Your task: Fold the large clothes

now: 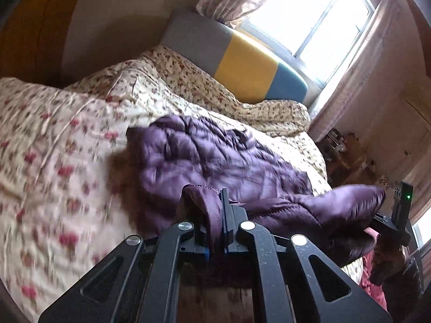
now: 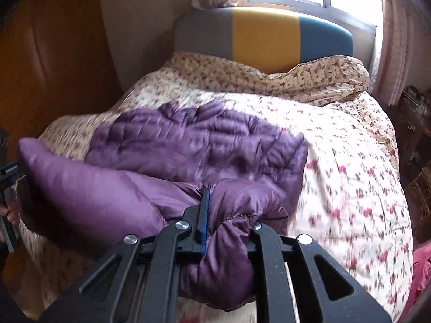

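Observation:
A purple quilted down jacket [image 1: 215, 156] lies on a floral-covered bed [image 1: 54, 140]; it also shows in the right wrist view [image 2: 194, 145]. My left gripper [image 1: 212, 215] is shut on the jacket's near edge and holds it lifted. My right gripper [image 2: 215, 210] is shut on another bunch of the same near edge, with fabric bulging over its right finger. The edge spans between both grippers above the bed's front. The right gripper's body shows at the right of the left wrist view [image 1: 398, 210], and the left gripper's at the left edge of the right wrist view [image 2: 8, 188].
A grey, yellow and blue headboard [image 2: 264, 37] stands under a bright window [image 1: 309, 18] with pink curtains. A wooden wardrobe [image 2: 48, 53] is at the left. Cluttered shelves [image 1: 347, 150] stand to the bed's right. Pink cloth [image 2: 420, 274] lies at the lower right.

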